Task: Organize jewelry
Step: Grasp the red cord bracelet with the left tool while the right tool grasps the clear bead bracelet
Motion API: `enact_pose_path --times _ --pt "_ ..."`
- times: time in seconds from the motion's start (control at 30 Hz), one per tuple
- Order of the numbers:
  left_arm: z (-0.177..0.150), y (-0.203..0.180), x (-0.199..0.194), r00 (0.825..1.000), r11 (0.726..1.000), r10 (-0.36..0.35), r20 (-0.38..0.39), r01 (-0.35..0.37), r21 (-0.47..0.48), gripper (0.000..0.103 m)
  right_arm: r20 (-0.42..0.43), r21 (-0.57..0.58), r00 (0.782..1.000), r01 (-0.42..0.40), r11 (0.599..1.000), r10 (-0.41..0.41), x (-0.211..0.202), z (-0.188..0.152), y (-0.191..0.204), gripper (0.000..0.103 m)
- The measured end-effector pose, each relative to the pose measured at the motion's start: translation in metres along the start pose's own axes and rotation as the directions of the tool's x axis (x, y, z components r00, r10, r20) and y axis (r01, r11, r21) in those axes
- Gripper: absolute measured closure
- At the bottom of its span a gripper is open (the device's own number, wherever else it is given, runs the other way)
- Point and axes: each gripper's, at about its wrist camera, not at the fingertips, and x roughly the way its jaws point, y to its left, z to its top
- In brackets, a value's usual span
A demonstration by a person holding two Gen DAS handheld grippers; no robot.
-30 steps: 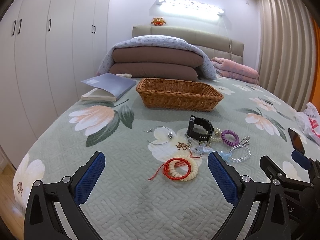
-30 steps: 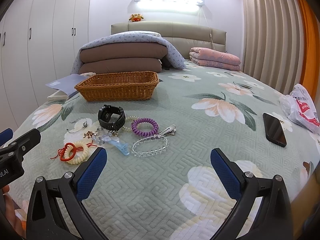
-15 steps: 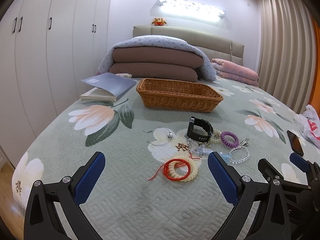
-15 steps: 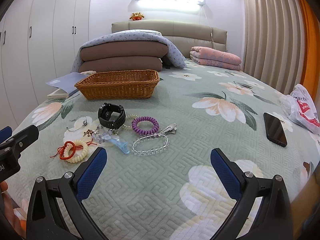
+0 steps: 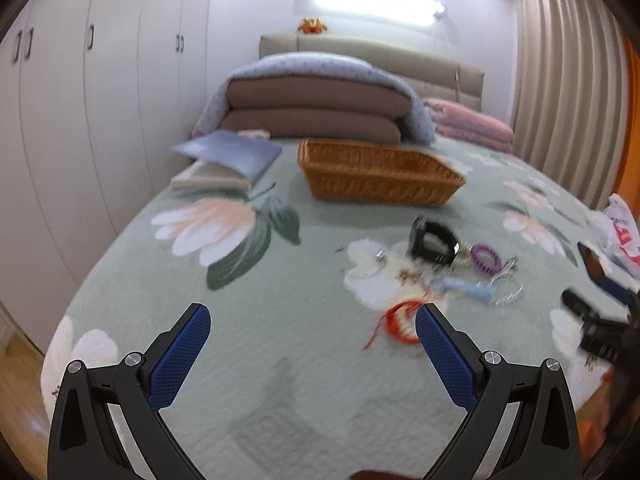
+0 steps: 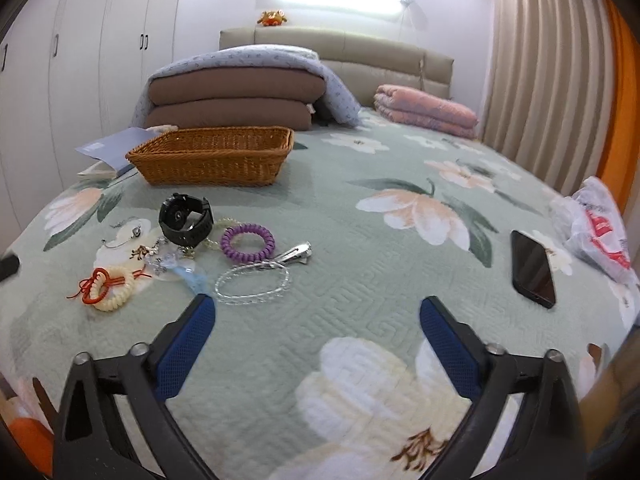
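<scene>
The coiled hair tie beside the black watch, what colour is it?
Purple; the coiled hair tie shows best in the right wrist view.

Both cameras sit low over the foot of the bed (image 6: pixel 360 208) and look along it toward the headboard (image 6: pixel 340 46) at the top centre of each frame. The left wrist view is blurred and stands further left, with the wicker basket (image 5: pixel 376 172) at centre and the jewelry pile (image 5: pixel 448 264) right of centre. The right wrist view puts both in its left half. Both views share these, the folded quilts (image 6: pixel 236 96) and the phone (image 6: pixel 534 268).
</scene>
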Motion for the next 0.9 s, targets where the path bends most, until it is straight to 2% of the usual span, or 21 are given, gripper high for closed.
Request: enact_pose_path --times 0.1,0.17,0.2,0.27,0.3,0.37,0.5,0.7,0.9 --pt "-0.009 -0.005 0.02 0.992 0.995 -0.085 -0.088 0.089 0.041 0.007 -0.024 -0.014 0.999 -0.025 1.0 0.024 0.012 -0.002 -0.008 0.018" --pt "-0.012 -0.011 0.035 0.982 0.989 -0.13 -0.139 0.137 0.048 0.028 -0.044 -0.039 0.998 -0.036 0.999 0.034 0.02 -0.004 -0.012 0.045" --pt "-0.013 -0.013 0.044 0.974 0.986 -0.153 -0.168 0.162 0.045 0.033 -0.064 -0.052 0.997 -0.039 0.998 0.036 0.025 -0.005 -0.013 0.049" --pt "-0.015 -0.017 0.062 0.956 0.978 -0.195 -0.221 0.206 0.031 0.04 -0.097 -0.05 0.994 -0.062 0.997 0.057 0.035 -0.007 -0.017 0.051" --pt "-0.014 -0.017 0.069 0.945 0.972 -0.224 -0.237 0.235 0.018 0.04 -0.118 -0.038 0.989 -0.09 0.995 0.085 0.042 -0.007 -0.019 0.051" --pt "-0.012 -0.017 0.079 0.931 0.961 -0.269 -0.247 0.277 -0.003 0.049 -0.142 -0.028 0.982 -0.133 0.991 0.128 0.051 -0.005 -0.018 0.056" --pt "-0.002 -0.02 0.088 0.915 0.948 -0.3 -0.268 0.317 0.02 0.052 -0.144 -0.02 0.971 -0.194 0.981 0.189 0.064 0.01 -0.005 0.057" --pt "0.01 -0.028 0.1 0.902 0.93 -0.306 -0.306 0.351 0.105 0.054 -0.22 -0.033 0.96 -0.186 0.982 0.174 0.102 0.021 0.011 0.059" --pt "0.018 -0.034 0.111 0.873 0.882 -0.337 -0.353 0.424 0.208 0.056 -0.238 -0.065 0.959 -0.174 0.983 0.155 0.112 0.028 0.019 0.06"
